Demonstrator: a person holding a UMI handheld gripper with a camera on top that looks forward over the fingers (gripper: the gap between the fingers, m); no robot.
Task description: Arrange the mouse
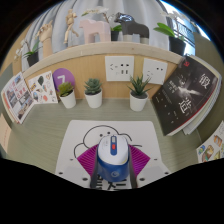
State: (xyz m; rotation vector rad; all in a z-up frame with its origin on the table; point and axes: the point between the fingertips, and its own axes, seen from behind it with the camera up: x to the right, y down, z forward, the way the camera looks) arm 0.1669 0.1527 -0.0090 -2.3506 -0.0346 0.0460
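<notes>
A white and blue mouse (112, 158) with a red wheel sits between my gripper's (113, 165) two fingers. The magenta pads (91, 161) press against both of its sides, so the gripper is shut on it. The mouse is over a white mouse mat (80, 140) with a line drawing, which lies on the green desk. I cannot tell whether the mouse rests on the mat or is held just above it.
Three small potted plants (93, 93) stand in a row beyond the mat, in front of a wall panel with sockets (119, 68). A dark magazine (188, 92) leans at the right. Picture cards (30, 92) and a purple round object (62, 76) stand at the left.
</notes>
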